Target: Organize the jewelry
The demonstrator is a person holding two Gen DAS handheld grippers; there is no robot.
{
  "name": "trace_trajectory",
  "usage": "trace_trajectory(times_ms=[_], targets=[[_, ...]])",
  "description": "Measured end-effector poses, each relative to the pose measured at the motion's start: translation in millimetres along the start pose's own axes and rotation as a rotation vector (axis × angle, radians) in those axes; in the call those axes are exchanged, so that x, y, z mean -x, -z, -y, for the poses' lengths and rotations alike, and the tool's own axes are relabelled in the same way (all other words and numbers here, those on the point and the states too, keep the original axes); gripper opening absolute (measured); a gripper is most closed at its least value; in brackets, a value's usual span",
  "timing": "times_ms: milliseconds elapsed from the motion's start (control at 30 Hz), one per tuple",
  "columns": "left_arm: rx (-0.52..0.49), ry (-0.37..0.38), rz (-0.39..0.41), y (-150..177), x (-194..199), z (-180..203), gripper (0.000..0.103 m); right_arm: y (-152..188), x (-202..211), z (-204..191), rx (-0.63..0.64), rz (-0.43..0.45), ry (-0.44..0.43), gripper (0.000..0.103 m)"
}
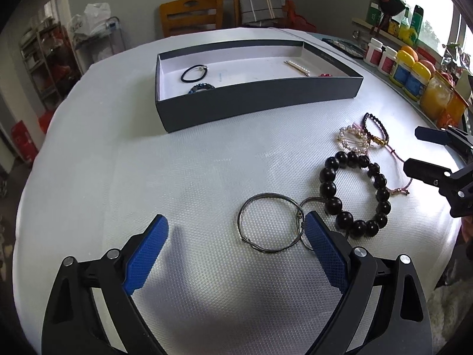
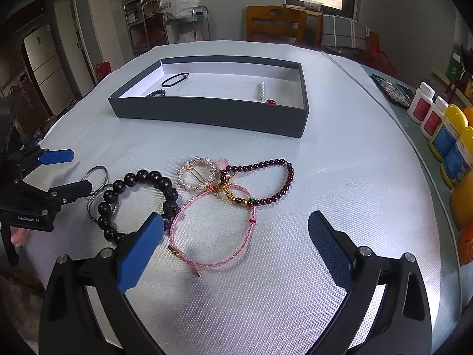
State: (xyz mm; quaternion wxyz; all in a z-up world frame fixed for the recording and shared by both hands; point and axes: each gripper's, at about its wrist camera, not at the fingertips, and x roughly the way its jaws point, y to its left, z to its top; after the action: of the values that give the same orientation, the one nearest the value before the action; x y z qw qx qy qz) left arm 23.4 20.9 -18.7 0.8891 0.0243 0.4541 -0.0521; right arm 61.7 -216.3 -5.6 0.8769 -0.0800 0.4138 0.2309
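On the white textured table cover (image 2: 340, 177), nearest the cameras, both tools sit low with jaws spread wide and nothing between them. Left gripper (image 1: 236, 233): black frame, blue ribbed pads; its right pad (image 1: 325, 251) lies over the edge of the linked pair of thin silver wire bangles (image 1: 266, 224), while the left pad stands well clear of them. Right gripper (image 2: 236, 230): same build; its left pad (image 2: 139, 254) overlaps the near end of the large black round-bead bracelet (image 2: 136, 195).

Between the right gripper's pads lies a pink braided cord bracelet (image 2: 212, 227) with small gold end caps, flat on the cover. Just beyond it, touching: a gold ring-shaped hair clip set with white pearls (image 2: 196, 174), and a long dark red small-bead strand with gold charms (image 2: 263, 180), looped and overlapping the pink cord. The black bead bracelet lies just left of this cluster, its far side overlapping the silver bangles.

Farther back stands a shallow rectangular dark grey box with white lining (image 1: 260, 100), open-topped, apart from the loose pieces. Inside, left end: a black elastic hair tie (image 1: 193, 74) and a dark blue beaded bracelet (image 1: 201, 88), partly hidden by the near wall. Right end: a slim pearl-studded bar clip (image 1: 297, 67) and a small red piece (image 1: 325, 74), too small to identify.

Along the table's right edge, white and yellow bottles (image 2: 443, 130). Behind the table, a wooden chair (image 1: 192, 14).
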Motion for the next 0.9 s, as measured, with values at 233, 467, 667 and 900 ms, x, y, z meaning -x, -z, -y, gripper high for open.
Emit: trace_trajectory(times_ms=[233,467,667,900], targets=[[-0.021,0.020,0.005,5.4,-3.0,5.1,0.093,5.3,-0.2,-12.1,0.001,0.006,0.003,0.084],[-0.032,0.032,0.033,8.9,-0.1,7.0,0.093,6.9,2.0,-16.0,-0.028,0.036,0.025,0.081],[-0.034,0.013,0.054,11.4,5.2,6.4,0.093,8.5,6.3,-18.9,-0.027,0.052,0.041,0.081],[-0.043,-0.001,0.059,15.5,6.3,6.0,0.088,12.6,4.8,-21.7,-0.007,0.049,0.037,0.064]])
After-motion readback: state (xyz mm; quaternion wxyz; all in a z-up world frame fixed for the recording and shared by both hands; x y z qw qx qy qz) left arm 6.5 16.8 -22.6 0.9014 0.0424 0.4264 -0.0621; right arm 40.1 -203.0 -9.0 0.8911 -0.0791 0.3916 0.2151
